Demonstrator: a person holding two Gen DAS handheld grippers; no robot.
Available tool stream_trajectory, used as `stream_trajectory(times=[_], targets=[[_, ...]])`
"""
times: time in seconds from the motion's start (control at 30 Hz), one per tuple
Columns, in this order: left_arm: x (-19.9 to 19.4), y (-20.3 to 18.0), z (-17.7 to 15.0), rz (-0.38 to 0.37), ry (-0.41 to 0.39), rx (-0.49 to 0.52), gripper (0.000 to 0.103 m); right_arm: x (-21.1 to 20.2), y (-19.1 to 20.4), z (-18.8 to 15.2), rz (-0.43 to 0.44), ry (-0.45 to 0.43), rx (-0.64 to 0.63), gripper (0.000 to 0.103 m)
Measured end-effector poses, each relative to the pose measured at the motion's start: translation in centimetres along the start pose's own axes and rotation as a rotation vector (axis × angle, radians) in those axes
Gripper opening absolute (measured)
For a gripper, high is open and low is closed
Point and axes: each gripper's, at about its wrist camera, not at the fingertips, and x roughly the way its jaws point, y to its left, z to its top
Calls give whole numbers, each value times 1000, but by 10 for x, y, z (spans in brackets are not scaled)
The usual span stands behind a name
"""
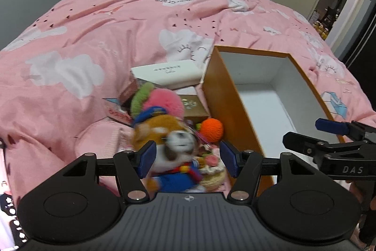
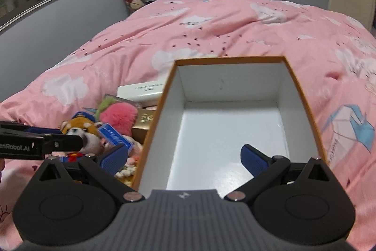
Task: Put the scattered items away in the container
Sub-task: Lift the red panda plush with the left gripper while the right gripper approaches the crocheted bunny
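pink cloud-print duvet (image 1: 98,22) covers the whole bed, with an open orange box (image 2: 162,109) sitting on it, white inside and still empty. the clutter is piled just beside its left wall: a plush in a blue cap (image 1: 169,145), a pink pompom (image 1: 164,100), an orange crochet ball (image 1: 212,129). left gripper (image 1: 188,159) has its fingers spread wide around the plush, not clamped yet, so this looks like the first pick. next it needs to close, then carry right over the rim. right gripper (image 2: 185,158) hovers wide open astride the box's left wall.

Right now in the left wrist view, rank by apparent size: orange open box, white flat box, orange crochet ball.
1. Orange open box, clearly largest.
2. White flat box, though it lies farther off.
3. Orange crochet ball, smallest.
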Motion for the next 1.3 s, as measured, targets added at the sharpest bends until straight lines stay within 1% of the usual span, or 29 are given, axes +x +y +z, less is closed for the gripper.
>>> stream_trajectory(times=[0.03, 0.1, 0.13, 0.17, 0.2, 0.3, 0.57, 0.63, 0.73, 0.77, 0.83, 0.9, 0.97, 1.13, 1.3], targets=[[0, 3, 1, 4, 4, -7, 70, 2, 1, 1, 8, 1, -8, 99], [1, 10, 2, 11, 11, -25, 69, 7, 4, 4, 27, 11, -24, 88], [2, 13, 2, 13, 15, -30, 69, 9, 5, 5, 37, 17, -30, 85], [2, 14, 3, 14, 19, -30, 69, 12, 7, 6, 45, 24, -36, 78], [2, 15, 2, 12, 24, -25, 69, 14, 8, 6, 48, 30, -40, 75], [5, 12, 1, 1, 44, -8, 69, 20, 10, 8, 51, 41, -48, 75], [34, 13, -4, 3, 132, -28, 69, 26, 10, 9, 97, 45, -48, 76], [38, 12, -5, 5, 144, -26, 66, 27, 11, 10, 124, 47, -54, 76], [39, 13, -4, 10, 132, -26, 58, 28, 16, 11, 170, 45, -89, 76], [37, 14, -4, 6, 128, -32, 56, 28, 20, 12, 182, 43, -113, 76], [34, 16, -1, 10, 123, -33, 55, 28, 30, 15, 208, 40, -180, 75], [28, 17, 0, 30, 110, -18, 54, 29, 41, 17, 239, 46, -251, 70], [23, 18, 2, 45, 104, -3, 54, 32, 52, 19, 263, 71, -334, 65], [15, 25, 2, 43, 112, -1, 54, 54, 82, 18, 253, 181, -565, 61], [19, 31, -4, 30, 115, -19, 55, 77, 102, 15, 257, 307, -730, 61]])
